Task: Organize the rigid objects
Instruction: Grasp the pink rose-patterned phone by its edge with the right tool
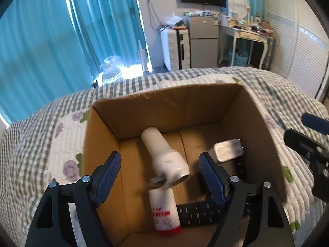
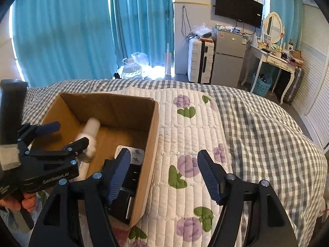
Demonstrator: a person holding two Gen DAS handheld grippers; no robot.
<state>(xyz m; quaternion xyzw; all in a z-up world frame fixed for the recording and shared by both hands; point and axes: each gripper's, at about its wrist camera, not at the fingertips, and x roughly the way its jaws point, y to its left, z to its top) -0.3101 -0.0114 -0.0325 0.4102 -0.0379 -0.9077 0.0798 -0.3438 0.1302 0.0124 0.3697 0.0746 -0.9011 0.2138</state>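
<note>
Through the left wrist camera, the left gripper [image 1: 159, 174] is being held over an open cardboard box [image 1: 131, 111] that is resting on a quilted bedspread [image 1: 47, 127]. Its jaws are spread wide and nothing is being gripped between them. Inside the box, a white flask-shaped bottle [image 1: 164, 154] is being shown lying tilted, slightly blurred, with a metallic disc [image 1: 157, 182] just under its wide end. A white tube with a red label [image 1: 165, 214] is lying on the box floor just below it. A white plug adapter [image 1: 228, 149] is resting toward the right wall, and a black perforated strap [image 1: 197, 214] is lying along the near side. The right gripper [image 1: 308, 142] is being glimpsed at the right edge, outside the box.

Through the right wrist camera, the right gripper [image 2: 164, 177] is being held above the bedspread [image 2: 205, 144], beside the box [image 2: 152, 144], with its jaws released and empty. The left gripper [image 2: 59, 138] is being seen from the side over the box, grasped by a hand [image 2: 20, 203]. The bottle [image 2: 90, 131] is lying within the box, and the adapter [image 2: 131, 154] is sitting near the right wall.
</note>
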